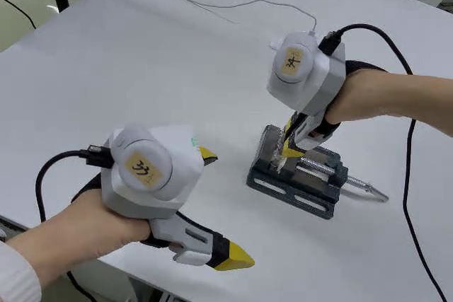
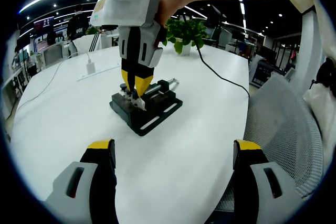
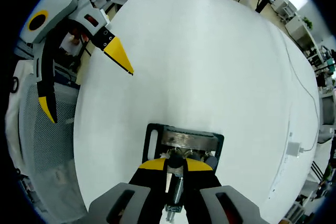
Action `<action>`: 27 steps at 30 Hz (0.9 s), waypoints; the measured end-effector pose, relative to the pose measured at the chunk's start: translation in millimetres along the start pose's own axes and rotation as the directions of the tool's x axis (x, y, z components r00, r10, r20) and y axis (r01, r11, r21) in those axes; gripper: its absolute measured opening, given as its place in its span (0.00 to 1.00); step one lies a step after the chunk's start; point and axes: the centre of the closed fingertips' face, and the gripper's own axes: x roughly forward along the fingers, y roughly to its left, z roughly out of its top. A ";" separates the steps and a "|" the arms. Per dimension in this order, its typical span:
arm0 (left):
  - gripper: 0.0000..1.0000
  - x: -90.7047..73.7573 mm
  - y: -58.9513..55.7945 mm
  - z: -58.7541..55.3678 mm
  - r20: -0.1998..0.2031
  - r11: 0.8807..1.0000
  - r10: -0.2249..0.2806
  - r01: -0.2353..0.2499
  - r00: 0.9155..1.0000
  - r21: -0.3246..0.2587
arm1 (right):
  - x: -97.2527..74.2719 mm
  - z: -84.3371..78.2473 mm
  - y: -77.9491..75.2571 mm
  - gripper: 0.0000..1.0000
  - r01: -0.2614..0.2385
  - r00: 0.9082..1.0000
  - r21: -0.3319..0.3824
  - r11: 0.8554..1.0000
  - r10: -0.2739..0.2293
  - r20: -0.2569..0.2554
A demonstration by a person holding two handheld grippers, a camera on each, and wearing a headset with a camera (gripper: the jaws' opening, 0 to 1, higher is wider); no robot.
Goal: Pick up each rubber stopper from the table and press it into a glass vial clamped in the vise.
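A black vise sits on the white table, with a glass vial upright between its clamping faces. My right gripper points straight down onto the vial. In the right gripper view its yellow tips are closed on a small dark rubber stopper over the vise. The left gripper view shows the right gripper over the vise. My left gripper hovers at the table's near side, open and empty, its fingers spread wide.
A white cable and a charger block lie at the far side of the table. The vise's screw handle sticks out to the right. A mesh chair stands beyond the table edge, and a potted plant behind.
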 end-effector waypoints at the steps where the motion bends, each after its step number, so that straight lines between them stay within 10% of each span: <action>1: 0.92 0.0 -0.4 0.0 0.000 1.000 0.000 0.000 1.000 0.000 | -0.2 -0.4 0.0 0.08 0.001 1.000 0.003 1.000 -0.001 0.002; 10: 0.91 -0.1 0.1 0.4 -0.003 1.000 -0.001 0.001 1.000 0.000 | -10.7 -4.0 -2.5 0.15 0.012 0.999 0.005 1.000 -0.012 0.035; 16: 0.91 -1.2 2.9 1.2 -0.003 1.000 0.003 -0.003 1.000 -0.002 | -15.8 -1.6 -5.2 0.15 -0.036 0.986 -0.026 0.999 0.040 0.159; 27: 0.90 -1.4 2.3 -2.0 -0.013 1.000 0.004 -0.004 1.000 -0.008 | -14.1 -4.4 -12.1 0.02 -0.064 0.979 0.057 0.996 0.051 0.198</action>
